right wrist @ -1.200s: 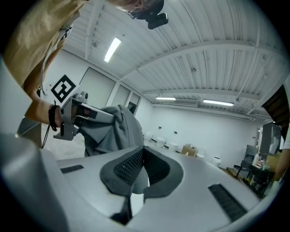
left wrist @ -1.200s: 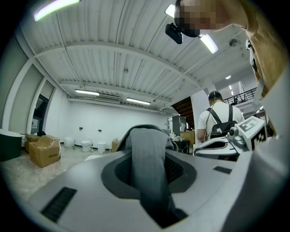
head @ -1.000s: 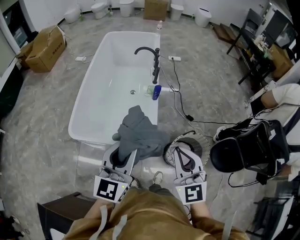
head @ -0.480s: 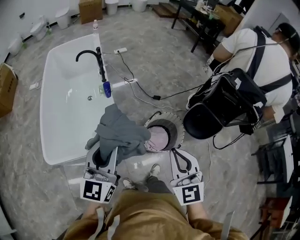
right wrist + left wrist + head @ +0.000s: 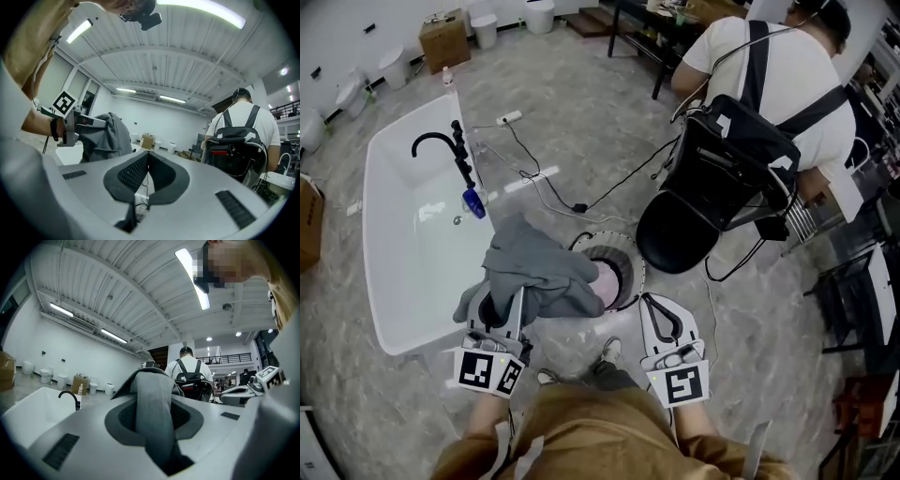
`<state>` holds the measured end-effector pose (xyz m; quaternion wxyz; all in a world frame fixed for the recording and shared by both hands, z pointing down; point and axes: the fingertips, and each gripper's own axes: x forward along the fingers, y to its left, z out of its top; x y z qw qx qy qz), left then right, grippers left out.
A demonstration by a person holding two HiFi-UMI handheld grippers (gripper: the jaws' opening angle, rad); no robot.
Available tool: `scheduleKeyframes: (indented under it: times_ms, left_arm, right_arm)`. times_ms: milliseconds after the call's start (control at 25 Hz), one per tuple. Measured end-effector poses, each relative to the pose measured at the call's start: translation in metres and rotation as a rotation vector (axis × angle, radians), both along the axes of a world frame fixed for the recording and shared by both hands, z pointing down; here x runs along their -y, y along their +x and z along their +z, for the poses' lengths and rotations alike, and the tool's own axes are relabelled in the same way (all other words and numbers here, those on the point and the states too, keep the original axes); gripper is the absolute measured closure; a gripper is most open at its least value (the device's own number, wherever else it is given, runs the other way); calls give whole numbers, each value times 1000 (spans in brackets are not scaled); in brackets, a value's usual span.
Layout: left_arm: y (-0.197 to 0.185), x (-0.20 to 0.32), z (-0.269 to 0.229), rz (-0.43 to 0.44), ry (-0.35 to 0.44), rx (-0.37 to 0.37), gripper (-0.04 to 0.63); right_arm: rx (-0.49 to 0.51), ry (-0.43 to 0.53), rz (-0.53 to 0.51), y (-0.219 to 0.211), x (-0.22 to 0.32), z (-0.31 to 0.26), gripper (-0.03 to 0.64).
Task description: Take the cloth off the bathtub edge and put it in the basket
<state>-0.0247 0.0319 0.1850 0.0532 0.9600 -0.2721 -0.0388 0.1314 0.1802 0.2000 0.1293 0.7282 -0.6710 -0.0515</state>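
In the head view the grey cloth [image 5: 534,267] hangs bunched from my left gripper [image 5: 502,305], which is shut on it. Its right side overlaps the left rim of the round basket [image 5: 636,272], whose inside is pink. The left gripper view shows a strip of the cloth [image 5: 152,418] pinched between the jaws of the left gripper [image 5: 150,397]. My right gripper [image 5: 648,300] hovers just right of the basket, shut with nothing in it. In the right gripper view the right gripper [image 5: 146,157] has its pads meeting at the tips, with the cloth [image 5: 103,136] to its left.
The white bathtub [image 5: 389,281] with a black faucet [image 5: 441,145] lies to the left. A person with a backpack [image 5: 778,66] stands at the upper right behind a black chair [image 5: 703,197]. Cables [image 5: 544,192] trail over the floor beyond the basket.
Both grippers and the cloth have swung right, away from the tub's end. The cloth now overlaps the basket's left rim, and the person at the right has come into fuller view.
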Motion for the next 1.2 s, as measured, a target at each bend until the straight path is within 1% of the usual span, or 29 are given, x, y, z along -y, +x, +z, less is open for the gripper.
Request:
scheduleKeyframes:
  times_ms: [120, 200, 320, 440, 600, 720, 840, 920, 1000, 1080, 1200]
  left_arm:
    - [52, 13, -12, -28, -6, 38, 495]
    - [73, 23, -14, -52, -12, 60, 495]
    - [75, 19, -5, -88, -16, 75, 495]
    - [78, -3, -1, -100, 3, 70, 495]
    - [95, -34, -4, -65, 45, 49, 495]
    - [106, -57, 0, -24, 53, 29, 495]
    - [108, -77, 4, 20, 60, 9, 495]
    - [111, -83, 6, 44, 61, 11, 495]
    - [121, -85, 9, 64, 59, 17, 495]
    - [138, -77, 12, 84, 52, 27, 495]
    - [170, -40, 11, 125, 20, 55, 495]
  right_arm:
    - [27, -2, -25, 53, 20, -12, 611]
    - [39, 3, -52, 77, 36, -16, 611]
    - [71, 10, -91, 86, 44, -6, 611]
    - [79, 32, -124, 91, 35, 3, 611]
    - [68, 71, -139, 98, 20, 8, 611]
    - [76, 78, -118, 97, -1, 15, 611]
    - [47, 79, -100, 91, -21, 21, 611]
    - [49, 94, -85, 90, -27, 21, 611]
    - [48, 76, -75, 92, -31, 24, 611]
    - [39, 44, -67, 104, -22, 29, 611]
    - [69, 25, -52, 126, 21, 23, 611]
